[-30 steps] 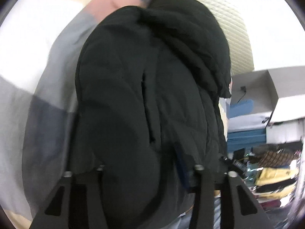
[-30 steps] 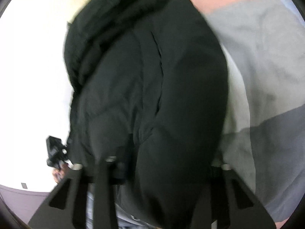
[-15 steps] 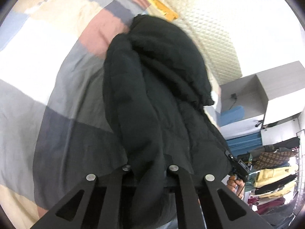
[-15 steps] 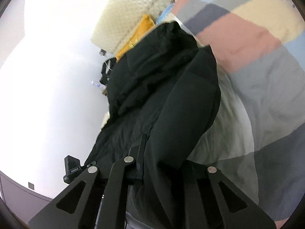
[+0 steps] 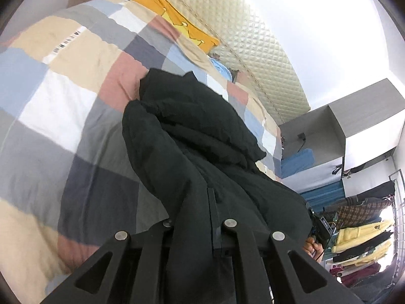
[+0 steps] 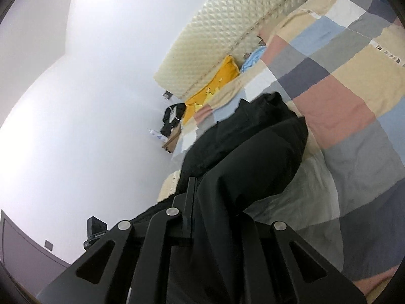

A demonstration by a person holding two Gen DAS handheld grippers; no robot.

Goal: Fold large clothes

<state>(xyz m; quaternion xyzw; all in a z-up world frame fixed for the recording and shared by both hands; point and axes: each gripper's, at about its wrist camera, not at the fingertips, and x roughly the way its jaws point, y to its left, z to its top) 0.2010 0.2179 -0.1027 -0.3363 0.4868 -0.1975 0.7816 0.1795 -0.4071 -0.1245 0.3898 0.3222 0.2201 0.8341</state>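
Left tongs (image 5: 196,224), right tongs (image 6: 207,214) both clamp black jacket (image 5: 202,136); left view only: clothes rack (image 5: 362,217)

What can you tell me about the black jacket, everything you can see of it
The black jacket is a bulky, puffy coat of matte, slightly quilted-looking fabric. It lies bunched lengthwise on the patchwork quilt, its far end crumpled toward the headboard. A straight seam or placket edge runs near the grippers. The left gripper and right gripper each pinch its near edge, with fabric draped between the fingers.
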